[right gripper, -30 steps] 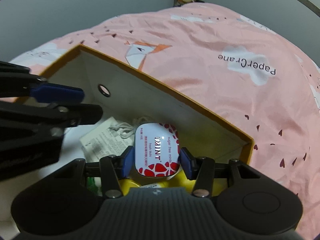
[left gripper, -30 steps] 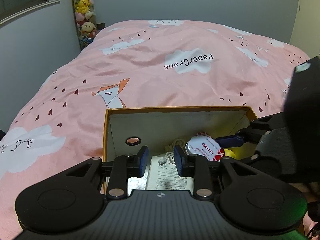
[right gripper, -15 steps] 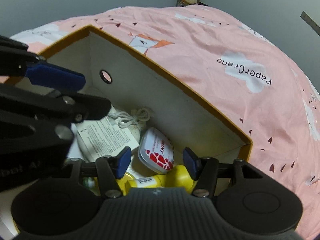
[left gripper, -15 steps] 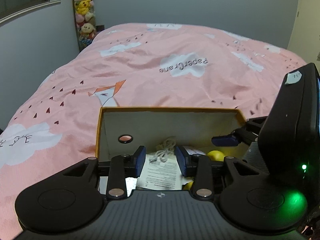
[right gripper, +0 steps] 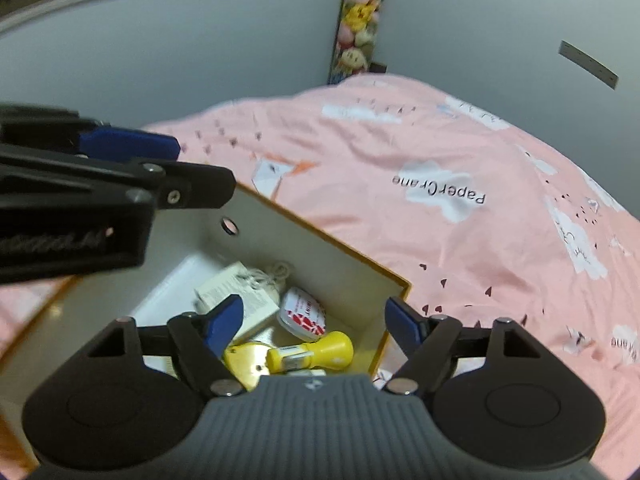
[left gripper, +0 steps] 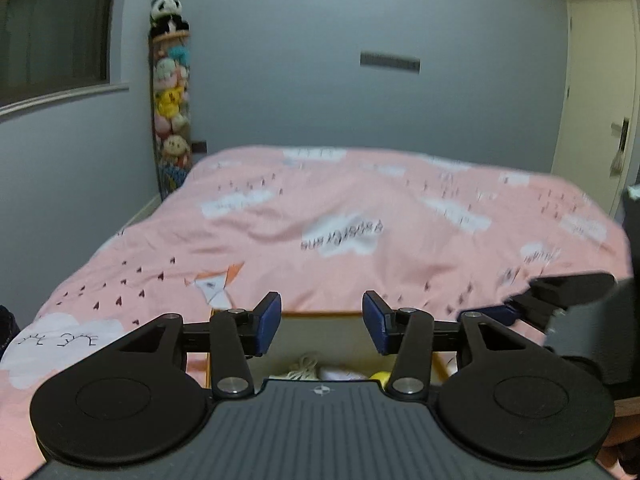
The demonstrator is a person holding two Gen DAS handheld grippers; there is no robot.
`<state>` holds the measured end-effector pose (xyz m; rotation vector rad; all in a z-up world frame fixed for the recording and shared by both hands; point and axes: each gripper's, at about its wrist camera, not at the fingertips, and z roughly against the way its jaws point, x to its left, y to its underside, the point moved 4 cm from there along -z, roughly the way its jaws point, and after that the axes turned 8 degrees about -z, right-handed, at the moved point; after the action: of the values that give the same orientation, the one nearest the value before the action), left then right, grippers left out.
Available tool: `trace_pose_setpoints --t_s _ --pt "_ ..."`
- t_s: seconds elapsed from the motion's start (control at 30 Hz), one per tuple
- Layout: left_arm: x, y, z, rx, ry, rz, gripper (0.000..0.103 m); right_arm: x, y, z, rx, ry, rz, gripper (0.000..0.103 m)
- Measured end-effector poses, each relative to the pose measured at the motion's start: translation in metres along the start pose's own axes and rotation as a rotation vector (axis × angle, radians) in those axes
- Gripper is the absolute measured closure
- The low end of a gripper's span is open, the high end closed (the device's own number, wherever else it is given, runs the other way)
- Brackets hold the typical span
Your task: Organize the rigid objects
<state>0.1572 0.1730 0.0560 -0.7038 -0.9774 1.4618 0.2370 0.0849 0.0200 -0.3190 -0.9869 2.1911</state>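
An orange-rimmed cardboard box (right gripper: 320,248) with white walls sits on the pink bed. Inside lie a white and red mint tin (right gripper: 302,314), a yellow tool (right gripper: 312,356), a folded leaflet (right gripper: 236,294) and a coil of white cord (right gripper: 276,272). My right gripper (right gripper: 314,322) is open and empty above the box's near right corner. My left gripper (left gripper: 320,322) is open and empty above the box's far rim (left gripper: 320,314); it also shows in the right wrist view (right gripper: 132,146) at the left.
A pink bedspread (left gripper: 340,220) with cloud prints covers the bed. A tall column of plush toys (left gripper: 170,92) stands in the corner by the grey wall. A door (left gripper: 600,100) is at the far right.
Both grippers have risen and pulled back from the box. The right gripper let go of the mint tin, which now lies in the box, and both jaws have opened wider.
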Motion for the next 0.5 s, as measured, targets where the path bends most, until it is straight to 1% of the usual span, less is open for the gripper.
trace_pose_setpoints --t_s 0.03,0.07,0.1,0.13,0.17,0.2,0.23,0.27,0.37,0.5 --pt "-0.002 -0.002 0.008 -0.026 -0.004 0.003 0.042 0.000 0.001 0.011 -0.016 -0.001 -0.011 0.020" --pt "-0.003 -0.003 0.015 -0.045 -0.021 0.001 0.036 0.000 0.003 0.024 -0.033 0.000 -0.016 0.020" --pt "-0.005 -0.005 0.024 -0.067 -0.043 0.002 0.033 0.000 0.006 0.037 -0.048 0.002 -0.018 0.020" --pt "-0.006 -0.006 0.031 -0.089 -0.051 0.010 0.032 0.000 0.008 0.048 -0.061 0.001 -0.026 0.020" --pt "-0.008 -0.007 0.040 -0.110 -0.051 0.020 0.028 -0.001 0.012 0.061 -0.077 -0.004 -0.041 0.020" --pt "-0.009 -0.007 0.049 -0.129 -0.048 0.032 0.025 0.000 0.016 0.074 -0.094 -0.016 -0.057 0.014" --pt "-0.010 -0.006 0.058 -0.151 -0.047 0.042 0.023 0.000 0.021 0.087 -0.113 -0.024 -0.074 0.010" --pt "-0.013 -0.006 0.068 -0.170 -0.055 0.041 0.018 0.000 0.024 0.100 -0.139 -0.024 -0.091 0.007" --pt "-0.029 0.000 0.097 -0.217 -0.081 -0.042 0.016 0.003 0.042 0.137 -0.198 -0.013 -0.119 0.006" --pt "-0.046 0.013 0.129 -0.247 -0.054 -0.098 0.015 0.006 0.074 0.174 -0.275 0.029 -0.185 0.003"
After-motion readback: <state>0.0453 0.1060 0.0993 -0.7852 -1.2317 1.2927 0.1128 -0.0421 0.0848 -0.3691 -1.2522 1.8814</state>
